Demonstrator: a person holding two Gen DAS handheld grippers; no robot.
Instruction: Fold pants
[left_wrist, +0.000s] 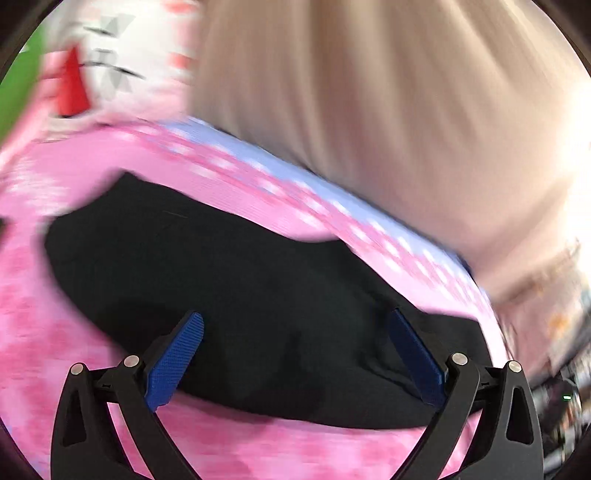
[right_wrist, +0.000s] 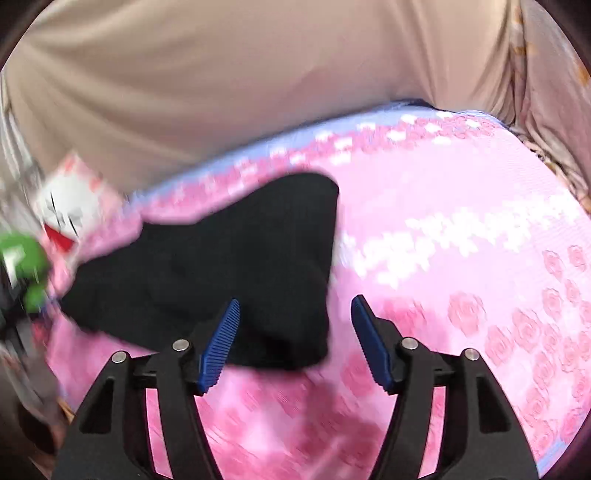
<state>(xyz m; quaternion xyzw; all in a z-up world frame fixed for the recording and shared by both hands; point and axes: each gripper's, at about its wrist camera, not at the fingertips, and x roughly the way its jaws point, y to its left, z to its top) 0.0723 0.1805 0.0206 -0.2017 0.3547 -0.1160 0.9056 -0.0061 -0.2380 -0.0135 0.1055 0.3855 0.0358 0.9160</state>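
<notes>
Left wrist view shows the black pants (left_wrist: 236, 295) lying as a folded dark mass on the pink flowered bedspread (left_wrist: 55, 332), filling the middle and lower part of the frame. The left gripper (left_wrist: 295, 354) has its jaws spread wide and holds nothing; both blue pads (left_wrist: 177, 358) stand over the near part of the pants, and blur hides whether they touch the cloth. The picture is tilted and smeared.

In the right wrist view the pants (right_wrist: 236, 266) lie at centre left. The right gripper (right_wrist: 295, 343) is also wide apart and empty: its left pad is over the near right corner of the pants, its right pad over the bare bedspread (right_wrist: 461, 221). A beige curtain (right_wrist: 221, 74) fills the top. At the left edge are a white and red cushion (right_wrist: 70, 206) and a blurred green object (right_wrist: 26, 258).
</notes>
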